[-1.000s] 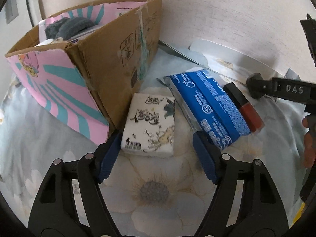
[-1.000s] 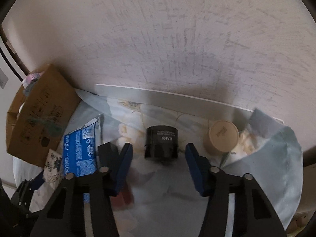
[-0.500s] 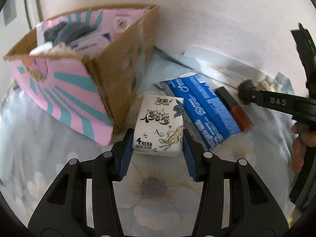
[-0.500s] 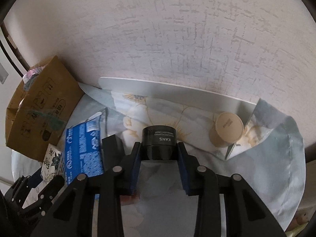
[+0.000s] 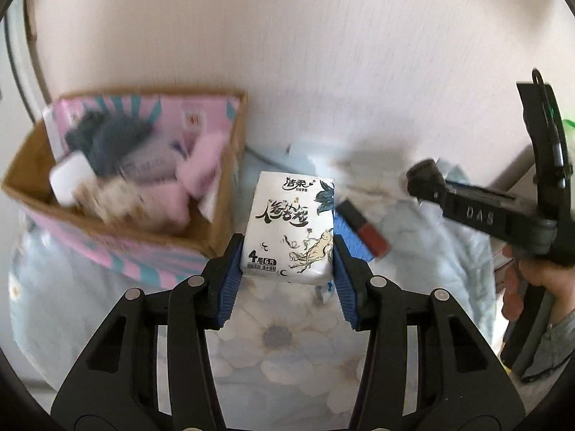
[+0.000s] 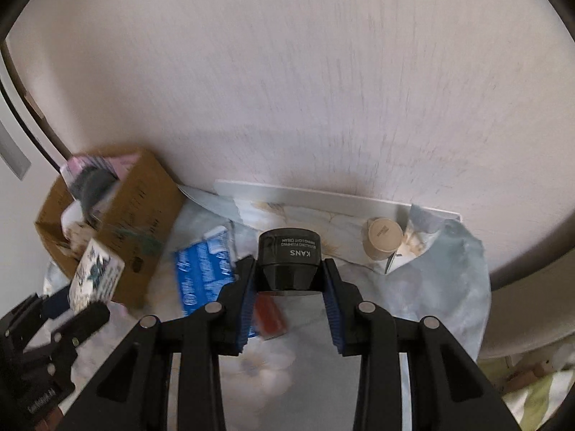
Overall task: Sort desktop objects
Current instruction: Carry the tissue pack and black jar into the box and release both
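Both packs of mine have come up off the worktop [image 5: 287,359] since half a second back. My left gripper [image 5: 287,269], which had only just closed round the tissues [image 5: 291,230] where they lay, now carries them in the air, jaws narrow and pressed on both sides of the pack. My right gripper [image 6: 287,280] has likewise lifted the jar [image 6: 289,262], clamped between its blue pads. A full second ago both grippers stood wide with the things untouched between them.

I judge that both grasps have taken, so what remains is the carrying. The box [image 5: 222,215] sits to the left, its open top already holding soft pink and grey things, and the tissues hang just right of its near corner. Left behind on the flowered cloth are the blue packet [image 6: 205,273], the red stick [image 6: 269,314] beside it, and the beige cup [image 6: 382,239] far right by the wall. The background is smeared, which suggests I am moving fast.
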Motion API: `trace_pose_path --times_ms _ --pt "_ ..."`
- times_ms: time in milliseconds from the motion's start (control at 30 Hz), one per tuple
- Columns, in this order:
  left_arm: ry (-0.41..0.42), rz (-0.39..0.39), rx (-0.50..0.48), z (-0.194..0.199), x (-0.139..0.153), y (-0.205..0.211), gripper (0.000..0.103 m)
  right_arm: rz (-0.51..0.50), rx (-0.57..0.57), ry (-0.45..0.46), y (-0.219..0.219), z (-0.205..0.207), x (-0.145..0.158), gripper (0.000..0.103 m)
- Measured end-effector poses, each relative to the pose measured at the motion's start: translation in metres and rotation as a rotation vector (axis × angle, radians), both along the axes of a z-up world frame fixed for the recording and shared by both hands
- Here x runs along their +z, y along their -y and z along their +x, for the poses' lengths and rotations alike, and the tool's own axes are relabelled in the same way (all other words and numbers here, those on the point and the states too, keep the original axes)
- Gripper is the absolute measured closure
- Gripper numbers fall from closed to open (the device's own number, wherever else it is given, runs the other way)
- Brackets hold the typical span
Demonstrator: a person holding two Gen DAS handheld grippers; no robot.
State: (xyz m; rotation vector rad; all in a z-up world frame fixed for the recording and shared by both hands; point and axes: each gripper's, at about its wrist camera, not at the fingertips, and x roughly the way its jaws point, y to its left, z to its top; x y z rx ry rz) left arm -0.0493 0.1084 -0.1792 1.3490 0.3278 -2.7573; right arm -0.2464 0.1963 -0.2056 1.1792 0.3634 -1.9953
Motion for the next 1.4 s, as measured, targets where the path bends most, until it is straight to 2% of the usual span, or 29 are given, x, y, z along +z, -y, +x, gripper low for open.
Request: trace_pose_path --times_ms 233,467,700,900,1000,1200,1400 --pt "-0.037 -0.031 -0.031 -0.003 0.046 0.033 0.06 -0.016 0.008 -0.034 0.004 0.033 0.042 0.071" --pt "-0.046 -0.019 -0.041 -0.016 0.082 0.09 0.06 -0.047 0.066 -0.06 0.046 0.069 0.086 0.071" --pt "-0.015 -0.016 -0.05 -0.022 0.099 0.147 0.06 -0.056 0.158 -0.046 0.092 0.102 0.108 0.071" --pt "0.074 0.002 -0.077 -0.036 0.089 0.191 0.06 -0.033 0.196 -0.014 0.128 0.12 0.106 0.071" --pt "0.121 0.015 -0.083 -0.045 0.079 0.211 0.06 -0.021 0.187 0.037 0.142 0.123 0.1 0.071" --pt "0.198 0.018 -0.069 -0.054 0.058 0.239 0.06 0.052 0.197 0.104 0.178 0.126 0.068 0.071" --pt "0.267 0.041 -0.07 -0.06 0.024 0.261 0.06 0.093 0.166 0.144 0.196 0.127 0.043 0.071"
